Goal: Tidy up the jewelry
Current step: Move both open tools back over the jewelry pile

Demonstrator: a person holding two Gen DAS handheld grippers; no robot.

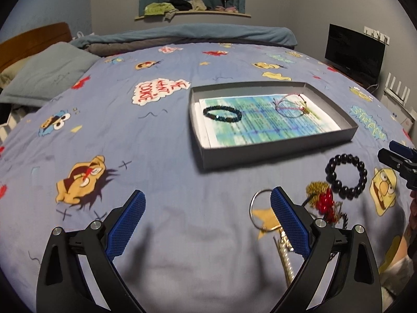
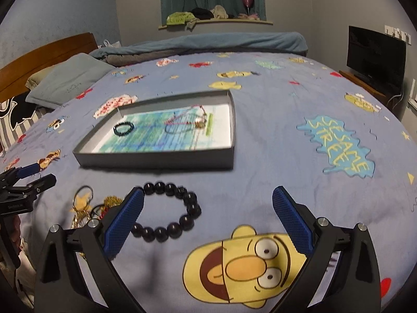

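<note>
A grey shallow box [image 1: 273, 154] [image 2: 156, 160] lies on the bed, lined with printed paper. In it lie a small dark bead bracelet [image 1: 222, 114] [image 2: 124, 128] and a pink string bracelet [image 1: 290, 105] [image 2: 182, 122]. On the sheet in front of the box lie a large black bead bracelet [image 1: 346, 176] [image 2: 169, 211], a metal ring [image 1: 259, 210] [image 2: 83, 195] and a red and gold tassel charm [image 1: 323, 200] [image 2: 109, 203]. My left gripper [image 1: 208, 206] is open and empty, left of the ring. My right gripper [image 2: 208, 203] is open and empty, its left finger beside the black bracelet.
The bed is covered by a blue cartoon sheet [image 1: 130, 156] [image 2: 286, 156]. A pillow [image 1: 49, 70] and a folded blanket [image 1: 182, 36] lie at the far side. A black screen [image 1: 354, 49] stands to the right of the bed. The other gripper shows at the right edge [image 1: 401, 161] and left edge [image 2: 23, 185].
</note>
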